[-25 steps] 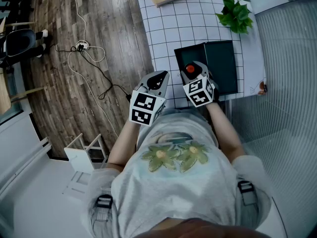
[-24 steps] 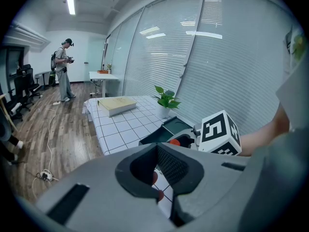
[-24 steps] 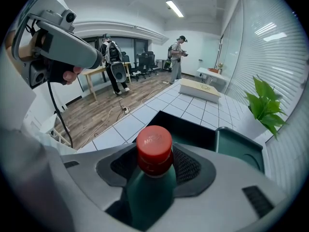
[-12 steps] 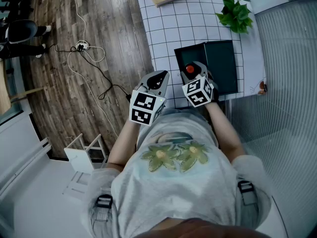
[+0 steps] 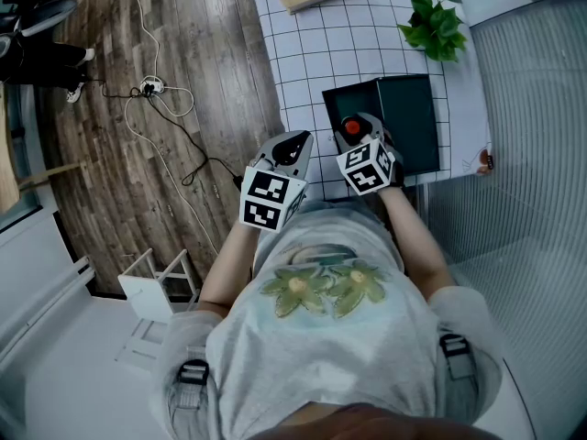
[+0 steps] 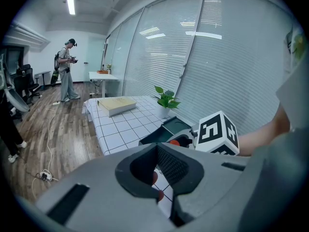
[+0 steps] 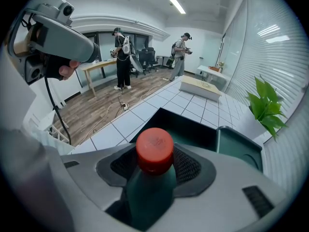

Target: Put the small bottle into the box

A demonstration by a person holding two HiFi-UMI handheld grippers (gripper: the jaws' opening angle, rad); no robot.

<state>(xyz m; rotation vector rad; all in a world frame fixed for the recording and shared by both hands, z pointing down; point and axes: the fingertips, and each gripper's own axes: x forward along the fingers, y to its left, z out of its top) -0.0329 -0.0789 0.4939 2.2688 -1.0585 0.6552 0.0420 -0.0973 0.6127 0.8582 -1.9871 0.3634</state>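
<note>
Little has shifted over the last second: the right gripper (image 5: 352,132) has crept a touch toward 12 o'clock, so the small bottle (image 7: 150,187) now hangs over the near-left corner of the open box (image 5: 411,108). It is not inside yet, though release looks close. That gripper's jaws pinch the dark green body. The red cap (image 7: 154,148) leads, with the long axis running along the jaws toward 12 o'clock. At its 9 o'clock, the left gripper (image 5: 290,147) is pressed together, empty.

I saw my right claw (image 7: 155,172) clamped on the red-capped small bottle (image 7: 154,151), with the open dark box (image 7: 190,127) just ahead.
</note>
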